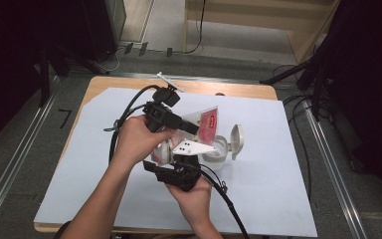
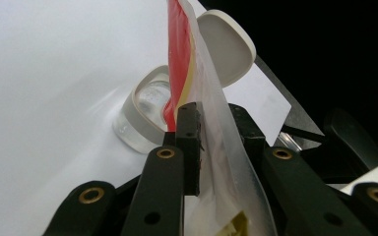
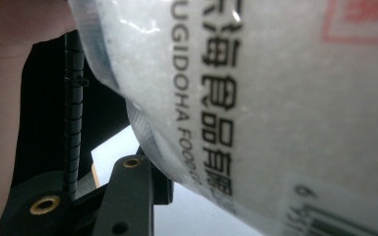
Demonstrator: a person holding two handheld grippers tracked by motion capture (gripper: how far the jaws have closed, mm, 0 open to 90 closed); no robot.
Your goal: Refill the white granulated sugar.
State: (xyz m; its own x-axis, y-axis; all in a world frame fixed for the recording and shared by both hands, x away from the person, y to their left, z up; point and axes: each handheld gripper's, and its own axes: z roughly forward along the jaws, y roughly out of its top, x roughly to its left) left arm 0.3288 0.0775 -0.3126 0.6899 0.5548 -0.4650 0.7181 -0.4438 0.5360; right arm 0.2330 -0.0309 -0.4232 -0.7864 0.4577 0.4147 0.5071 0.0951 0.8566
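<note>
right claw [image 1: 185, 158]: nearest, clamped on the pouch's [image 1: 199, 130] lower end.
left claw [image 1: 195, 128]: pinching the pouch's upper edge.
pouch: held slanting above the tabletop [image 1: 273, 164], long axis tipped toward the jar.
jar [image 1: 218, 152]: just beyond, lid [image 1: 237, 141] flipped open, directly under the pouch's far red end.

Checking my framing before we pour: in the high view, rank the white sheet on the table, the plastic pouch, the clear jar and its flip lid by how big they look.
1. white sheet, by far the largest.
2. plastic pouch, partly hidden by the grippers, so its full extent is unsure.
3. clear jar, partly hidden.
4. flip lid; close to the jar in apparent size, so their order is uncertain.
</note>
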